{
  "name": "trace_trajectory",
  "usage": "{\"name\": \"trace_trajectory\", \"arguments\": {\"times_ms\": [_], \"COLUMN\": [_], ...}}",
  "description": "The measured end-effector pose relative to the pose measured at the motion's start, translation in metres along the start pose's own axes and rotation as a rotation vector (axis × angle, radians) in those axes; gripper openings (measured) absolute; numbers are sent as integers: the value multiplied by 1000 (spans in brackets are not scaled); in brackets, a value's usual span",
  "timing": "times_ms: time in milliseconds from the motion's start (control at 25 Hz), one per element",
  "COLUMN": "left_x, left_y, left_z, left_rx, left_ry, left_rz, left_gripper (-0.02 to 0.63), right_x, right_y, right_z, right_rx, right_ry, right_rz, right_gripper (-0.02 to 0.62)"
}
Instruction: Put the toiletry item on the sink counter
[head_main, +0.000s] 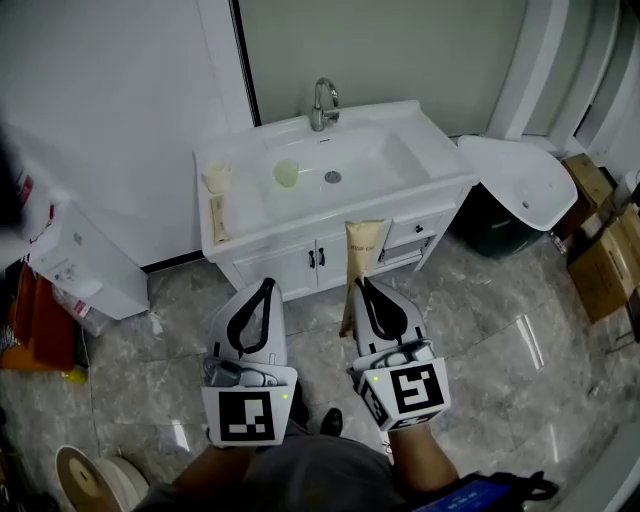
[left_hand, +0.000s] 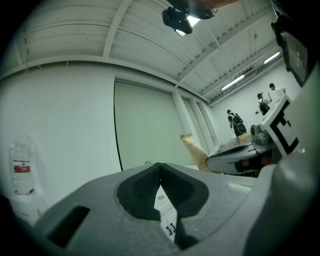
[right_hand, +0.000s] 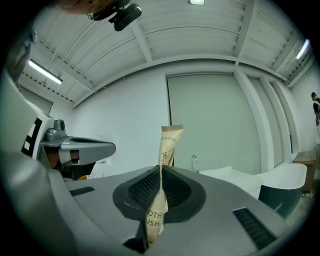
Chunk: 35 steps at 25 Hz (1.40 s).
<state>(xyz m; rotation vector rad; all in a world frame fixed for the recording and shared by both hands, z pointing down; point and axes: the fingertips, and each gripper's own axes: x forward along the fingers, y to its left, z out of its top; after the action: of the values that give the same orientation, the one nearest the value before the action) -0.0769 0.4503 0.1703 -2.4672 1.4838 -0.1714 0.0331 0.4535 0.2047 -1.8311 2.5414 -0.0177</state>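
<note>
One gripped packet (head_main: 362, 250) before white sink counter (head_main: 245, 145) — marbled floor (head_main: 480, 330).

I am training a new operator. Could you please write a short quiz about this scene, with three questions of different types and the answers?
1. True or false: the left gripper holds the toothbrush packet.
2. Where is the packet? A) lying on the floor B) shut in the right gripper C) inside a cardboard box
3. Fill in: the pale cup stands in the ____ of the sink counter.
Key: 1 false; 2 B; 3 basin.
</note>
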Motion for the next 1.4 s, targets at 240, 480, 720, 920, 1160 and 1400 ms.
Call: {"name": "trace_trajectory", "arguments": {"times_ms": [240,480,720,920,1160,1400], "left_x": [31,77,134,176,210,232], "left_y": [17,40,64,90,123,149], "left_z": [-17,-43,-65,-64,-46,-34], "left_rx": [-42,-68,-78,-70,-55,-87], "left_ry": [33,64,88,69,0,-72], "left_rz": [17,5,-11,-22,-26,-24], "left_gripper": [11,11,11,11,11,11], "right_x": [36,85,144,188,231,260], "right_y": [-8,-17,-37,-46,-50,-51], "right_z": [-10,-23,-36,-30,0,24], "right_rx": [-2,-14,-5,-2,-34,-74], "right_ry": [55,78,107,146,74,24], "right_rz": [25,37,33,20,2,-24], "right_gripper": [18,18,18,18,18,19]}}
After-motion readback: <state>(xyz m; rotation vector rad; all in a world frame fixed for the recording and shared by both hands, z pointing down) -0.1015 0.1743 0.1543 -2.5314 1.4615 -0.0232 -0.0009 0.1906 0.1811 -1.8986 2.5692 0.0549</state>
